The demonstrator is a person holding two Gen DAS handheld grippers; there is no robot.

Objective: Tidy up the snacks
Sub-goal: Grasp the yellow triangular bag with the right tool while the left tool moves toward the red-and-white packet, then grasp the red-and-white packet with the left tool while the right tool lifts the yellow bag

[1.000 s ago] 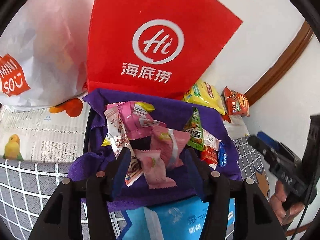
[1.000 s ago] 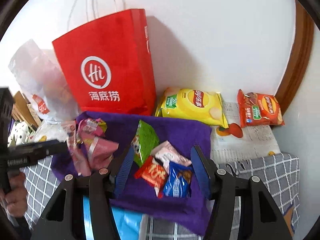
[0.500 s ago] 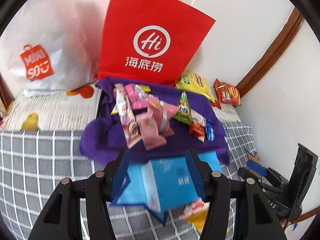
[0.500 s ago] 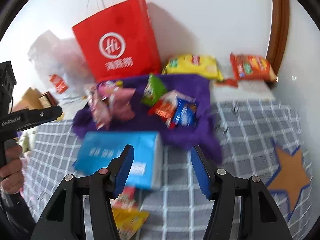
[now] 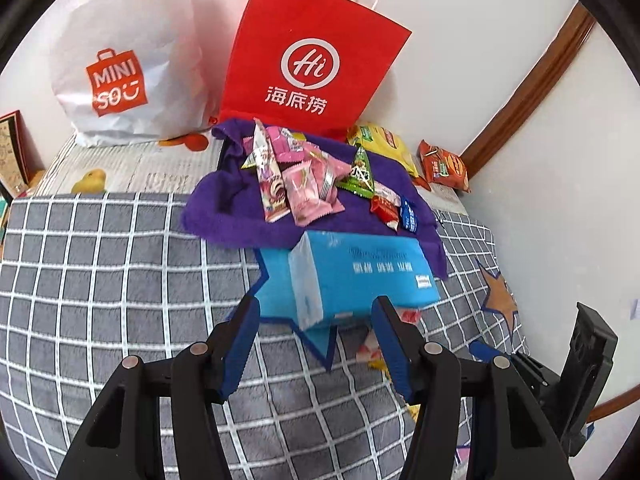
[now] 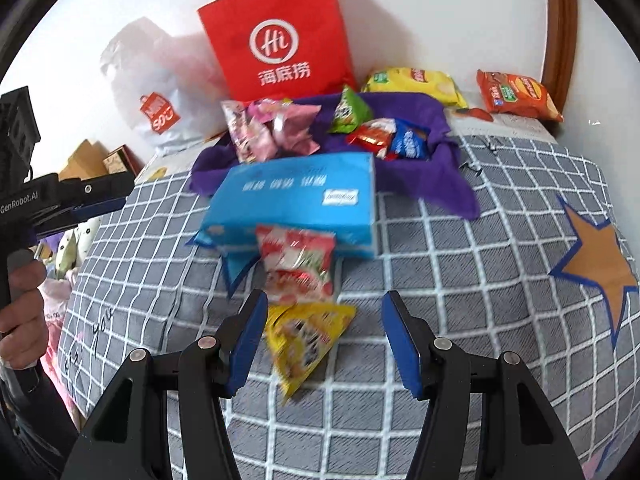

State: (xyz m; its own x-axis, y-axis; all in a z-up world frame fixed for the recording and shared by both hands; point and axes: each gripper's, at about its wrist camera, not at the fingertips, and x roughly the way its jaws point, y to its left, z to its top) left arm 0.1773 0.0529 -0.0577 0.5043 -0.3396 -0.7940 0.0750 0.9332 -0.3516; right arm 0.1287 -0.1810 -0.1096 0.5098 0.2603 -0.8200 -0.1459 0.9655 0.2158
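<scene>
Snacks lie partly hidden under the blue box; both tongs gape empty.

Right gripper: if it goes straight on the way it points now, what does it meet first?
Probably the yellow snack packet, lying between the open right gripper fingers on the checked blanket; depth is unclear.

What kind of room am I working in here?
Probably a bedroom: the snacks lie on a bed with a grey checked quilt, and shopping bags lean against a white wall with wooden trim.
</scene>
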